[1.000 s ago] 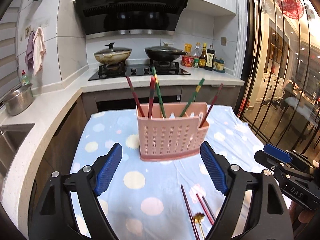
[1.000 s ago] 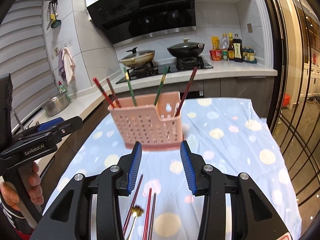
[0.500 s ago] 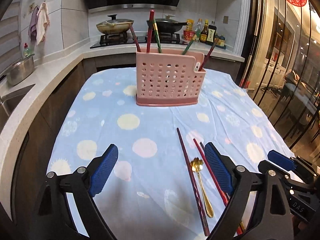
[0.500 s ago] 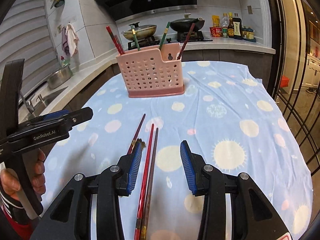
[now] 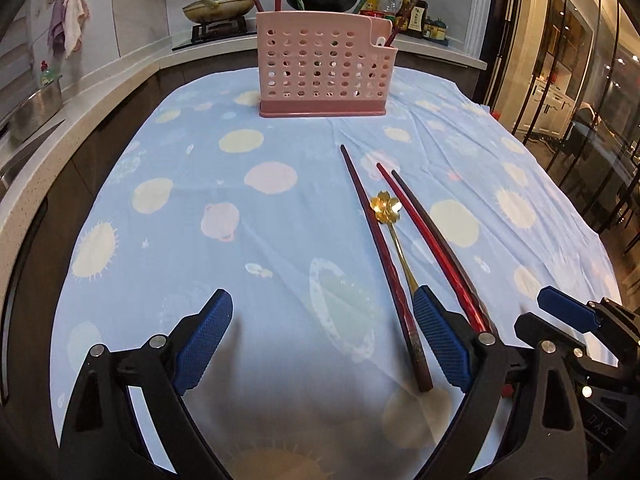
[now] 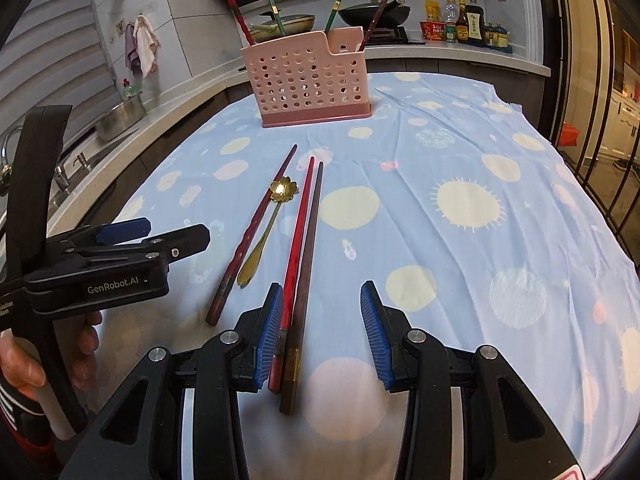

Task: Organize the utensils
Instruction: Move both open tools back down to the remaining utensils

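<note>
My left tongs (image 5: 322,340) have just been spreading and stand wide apart over the blue spotted cloth (image 5: 240,208), gripping nothing; the twisted dark-red chopstick (image 5: 384,264) ends between the ribbed blue pads. My right tongs (image 6: 320,334) gape about halfway, empty-handed, with the glossy red chopstick (image 6: 298,236) and the dark brown square chopstick (image 6: 310,248) lying between them, beside the left pad. The gold flower-bowled spoon (image 6: 266,226) lies alongside. The perforated pink plastic caddy (image 6: 306,84) stands farther back, holding upright chopsticks.
</note>
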